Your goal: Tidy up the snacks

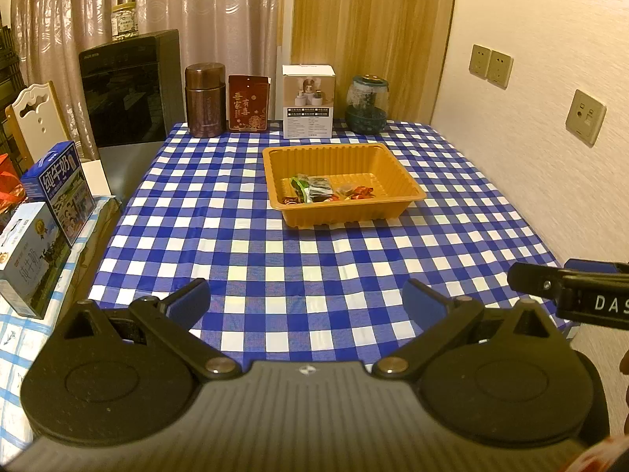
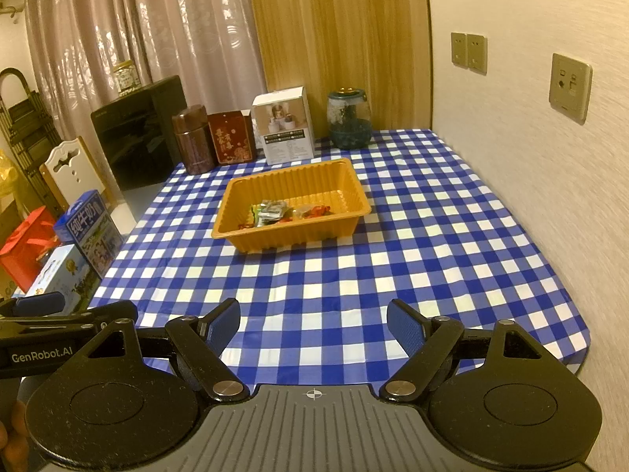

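Covering the surface: a blue-and-white checked cloth (image 1: 275, 244) spreads over the whole surface, bare between the grippers and the tray.
Black cabinet: a dark glossy cabinet (image 1: 129, 86) stands off the far left corner of the surface, with a small lidded jar (image 1: 125, 19) on top, in front of the curtain (image 1: 157, 0).
Milk cartons: a blue carton (image 1: 59, 188) and a pale carton (image 1: 27, 255) sit on a lower stand left of the surface; a red bag (image 2: 25, 251) stands beyond them in the right wrist view.
Chair: a white chair back (image 1: 35, 118) rises behind the cartons.
Tray: an orange plastic tray (image 1: 393, 204) rests past the middle of the surface, well apart from both grippers, nothing standing between.
Back row: along the far edge stand a brown canister (image 1: 205, 98), a red pouch (image 1: 248, 104), a white box (image 1: 308, 102) and a glass jar (image 1: 366, 104), all behind the tray and not touching it.
Left gripper: the left gripper (image 1: 306, 299) hovers over the near edge, jaws spread wide with nothing between them.
Right gripper: the right gripper (image 2: 313, 326) is alongside it, also spread wide and empty.
Snacks: several wrapped snacks (image 1: 330, 190) lie bunched against the tray's near wall.
Wall sockets: sockets (image 1: 491, 63) are set in the wall to the right.
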